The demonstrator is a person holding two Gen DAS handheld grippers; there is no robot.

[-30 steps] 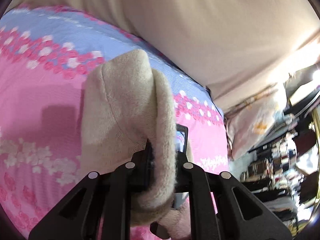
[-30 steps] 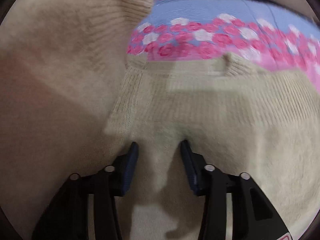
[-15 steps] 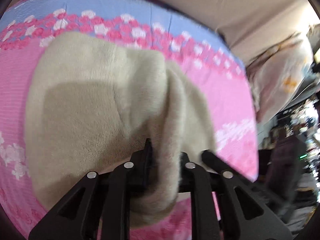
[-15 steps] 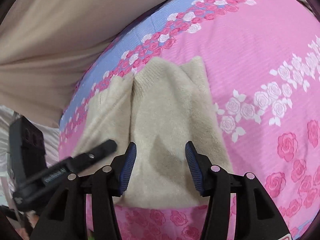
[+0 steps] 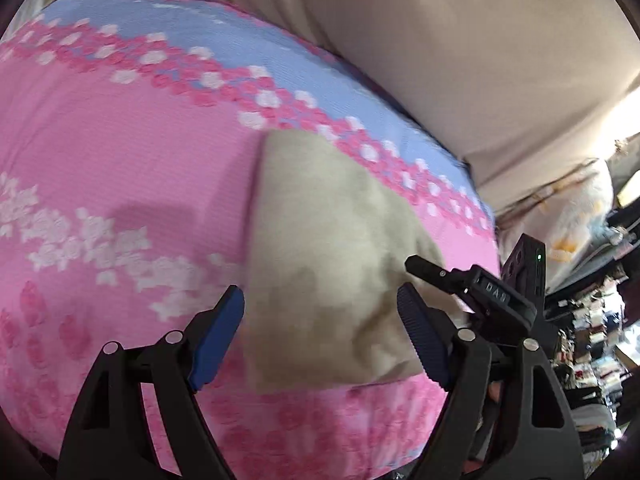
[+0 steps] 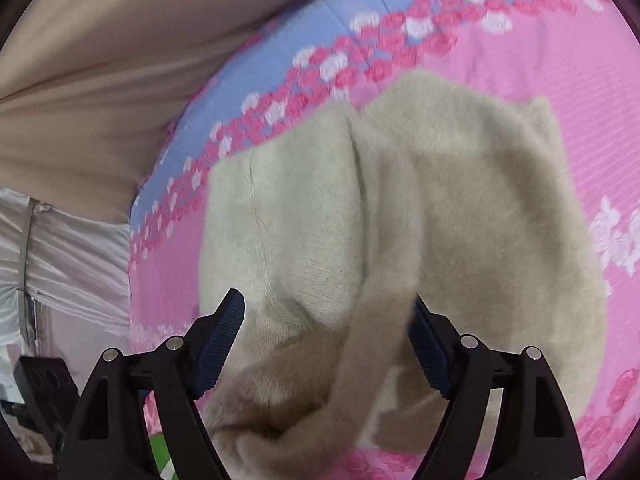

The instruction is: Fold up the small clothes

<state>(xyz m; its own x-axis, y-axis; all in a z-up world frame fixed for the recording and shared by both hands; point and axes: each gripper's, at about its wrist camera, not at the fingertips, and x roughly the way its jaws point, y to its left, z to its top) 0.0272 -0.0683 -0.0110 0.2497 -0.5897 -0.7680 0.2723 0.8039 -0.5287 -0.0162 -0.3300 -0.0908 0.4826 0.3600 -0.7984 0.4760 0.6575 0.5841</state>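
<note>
A beige fuzzy knit garment (image 5: 324,256) lies folded on the pink floral bedsheet (image 5: 120,152). My left gripper (image 5: 320,320) is open and empty, just above the garment's near edge. The other gripper's finger (image 5: 448,276) pokes in from the right over the garment. In the right wrist view the same garment (image 6: 460,208) spreads wide, and a loose fold of it (image 6: 360,352) rises between the fingers of my right gripper (image 6: 328,332), which is open.
A beige curtain or headboard fabric (image 5: 440,40) runs behind the bed. The sheet has a blue band (image 5: 240,52) at the far edge. Cluttered shelves (image 5: 592,320) stand right of the bed. White fabric (image 6: 60,260) hangs at the left.
My left gripper has opened and let go of the garment, which now lies on the sheet. My right gripper has moved closer over the garment and opened wider.
</note>
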